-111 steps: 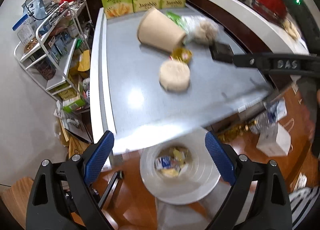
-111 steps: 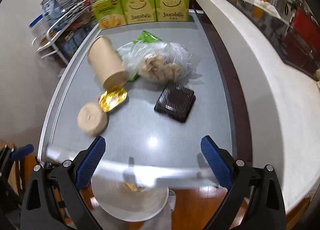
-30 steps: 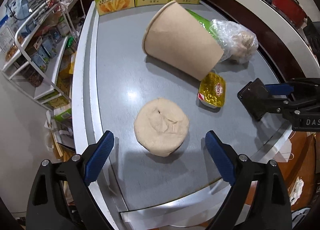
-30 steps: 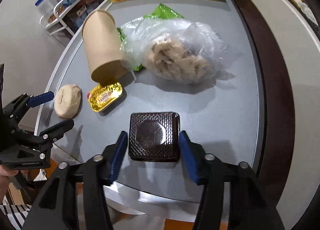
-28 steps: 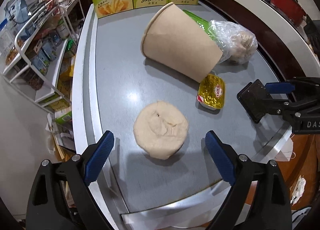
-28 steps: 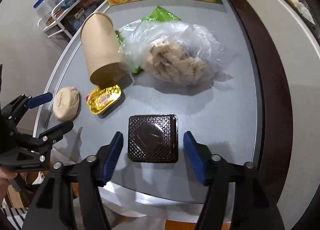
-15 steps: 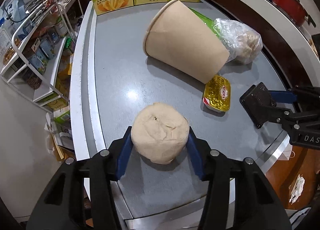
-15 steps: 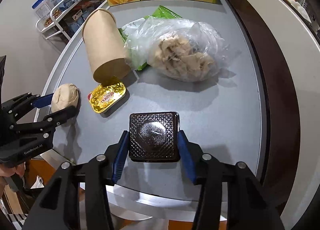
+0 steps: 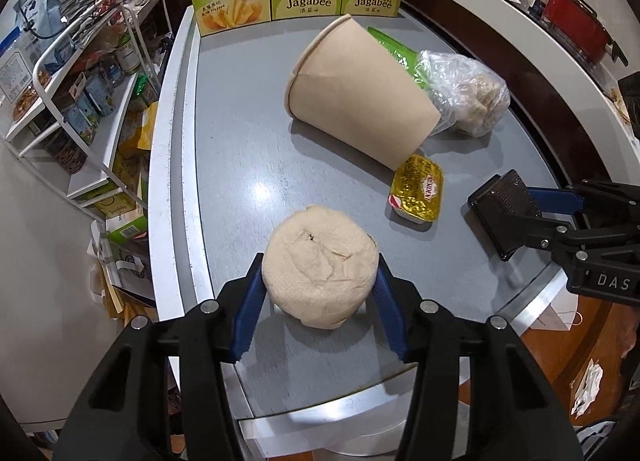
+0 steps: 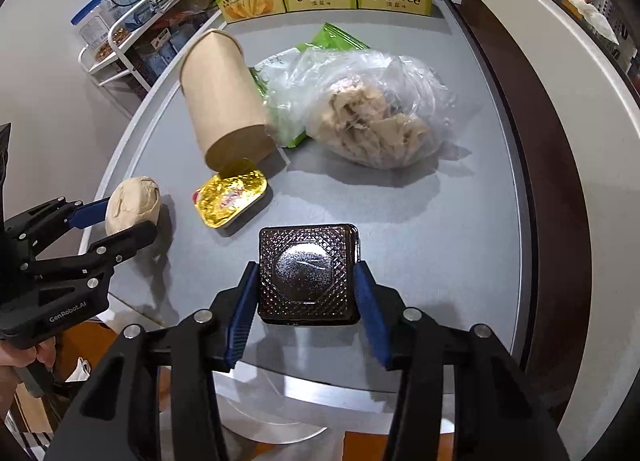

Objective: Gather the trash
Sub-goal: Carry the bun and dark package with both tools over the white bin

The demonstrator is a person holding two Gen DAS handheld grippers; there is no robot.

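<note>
Your left gripper (image 9: 320,293) pinches the crumpled tissue wad (image 9: 320,267) at the desk's (image 9: 240,121) near edge; your right gripper (image 10: 306,293) has its fingers clamped on the black plastic tray (image 10: 308,273), beside the gold foil packet (image 10: 230,199) and tipped paper cup (image 10: 222,101)

Two close wrist fisheyes, steeply downward, sharing grey table (image 9: 248,133)
</note>
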